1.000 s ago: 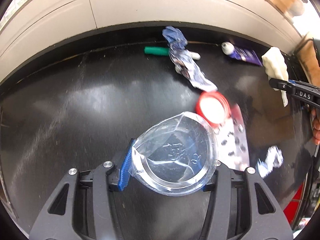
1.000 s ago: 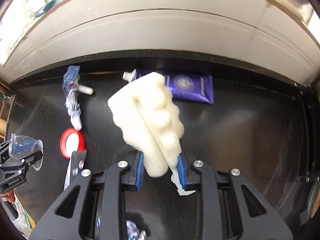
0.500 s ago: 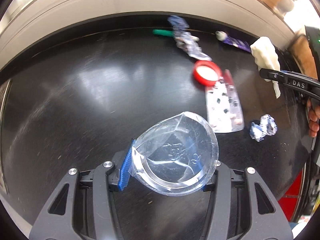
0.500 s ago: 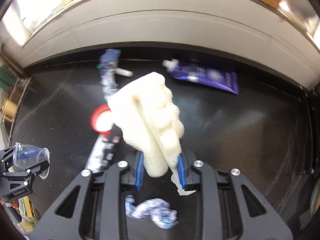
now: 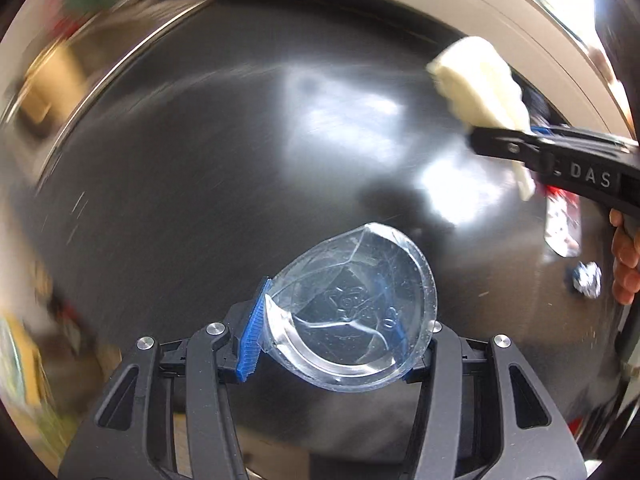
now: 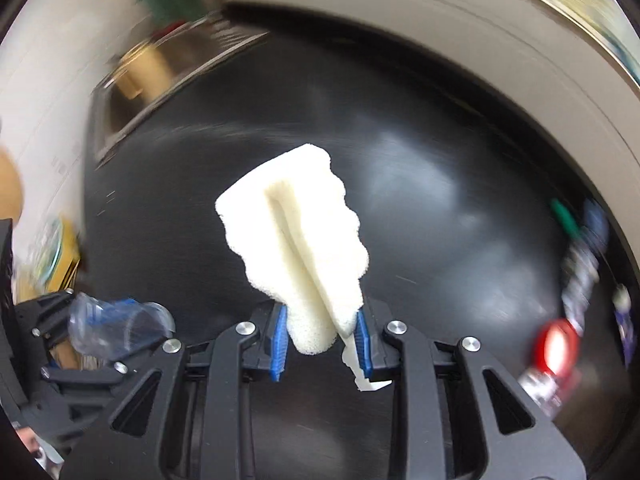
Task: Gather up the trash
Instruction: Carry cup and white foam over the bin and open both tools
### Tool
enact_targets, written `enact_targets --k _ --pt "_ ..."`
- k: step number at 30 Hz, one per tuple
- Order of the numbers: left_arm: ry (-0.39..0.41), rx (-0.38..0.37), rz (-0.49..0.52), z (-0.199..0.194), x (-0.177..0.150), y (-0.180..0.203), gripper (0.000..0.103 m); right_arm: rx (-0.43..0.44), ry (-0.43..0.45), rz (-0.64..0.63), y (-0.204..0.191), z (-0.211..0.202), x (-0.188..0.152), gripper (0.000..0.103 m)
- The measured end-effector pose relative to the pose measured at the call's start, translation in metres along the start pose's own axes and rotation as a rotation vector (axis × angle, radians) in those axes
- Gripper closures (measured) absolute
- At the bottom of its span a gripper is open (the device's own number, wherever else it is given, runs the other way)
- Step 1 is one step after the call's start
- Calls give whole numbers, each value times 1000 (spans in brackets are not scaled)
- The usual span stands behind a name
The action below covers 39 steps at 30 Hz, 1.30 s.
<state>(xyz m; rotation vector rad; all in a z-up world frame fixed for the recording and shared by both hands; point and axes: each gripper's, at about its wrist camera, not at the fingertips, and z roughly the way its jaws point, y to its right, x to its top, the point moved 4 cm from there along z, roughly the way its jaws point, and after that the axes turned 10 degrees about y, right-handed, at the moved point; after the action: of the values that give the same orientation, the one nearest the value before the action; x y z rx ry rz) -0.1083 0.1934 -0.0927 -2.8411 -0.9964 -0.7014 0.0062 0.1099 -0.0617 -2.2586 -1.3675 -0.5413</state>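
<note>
Closest to my left lens, the left gripper (image 5: 340, 344) has its jaws set about halfway and pressed on a crushed clear plastic cup (image 5: 352, 316), base toward the camera, its thin wall creased and caved in on one side. I judge that the weak point: the plastic is slick and springy, the hold is only on the buckled wall against the ribbed blue pads (image 5: 252, 340), and a quick swing could let it pop loose or twist out.

On my right lens, the right gripper (image 6: 322, 338) is pinched narrow on a torn white foam chunk (image 6: 296, 240), porous, lumpy-edged, with a groove down its middle. Foam squashes easily, so the grip looks secure, but a thin flap hangs below the right pad and crumbs could tear off.

Both pieces hang above the glossy black countertop (image 5: 200, 200), apart from each other.

Farther out, blurred, more trash lies on it: a red-rimmed round lid (image 6: 558, 346), a foil blister pack (image 5: 562, 224), a crumpled foil wrapper (image 5: 586, 284) and a green-capped item (image 6: 562, 212). With this much blur I might misjudge where to drop things.
</note>
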Motion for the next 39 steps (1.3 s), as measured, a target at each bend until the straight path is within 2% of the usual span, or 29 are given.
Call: enact_targets --k 4,7,11,14,17,22,29,35,37,38,39 --pt "20 84 -212 -27 -44 -83 53 135 -27 -190 -114 26 28 75" --pt "36 166 -392 -49 -91 -149 53 241 -65 -327 -209 40 26 75" --pt "44 246 -611 -69 -160 -217 53 359 -161 -511 -320 63 -11 75" --pt "59 251 -734 -63 -197 -249 53 374 -231 -631 -368 87 -46 75" --pt "50 235 -812 -38 -224 -267 53 342 -322 -682 -387 126 -83 75" --pt "-9 153 -912 35 -263 -281 53 274 -444 -678 -392 203 -112 75" --pt "-12 99 -971 109 -279 -301 53 198 -539 -601 -378 291 -135 75" --pt "-33 113 -1003 154 -287 -316 52 177 -576 -559 -368 345 -154 75" --pt "-30 153 -1008 155 -289 -319 42 176 -574 -543 -368 352 -155 70" --pt "-17 174 -1020 151 -290 -319 41 180 -565 -536 -367 352 -155 63" --pt "-3 174 -1031 148 -289 -318 32 189 -556 -533 -367 350 -153 52"
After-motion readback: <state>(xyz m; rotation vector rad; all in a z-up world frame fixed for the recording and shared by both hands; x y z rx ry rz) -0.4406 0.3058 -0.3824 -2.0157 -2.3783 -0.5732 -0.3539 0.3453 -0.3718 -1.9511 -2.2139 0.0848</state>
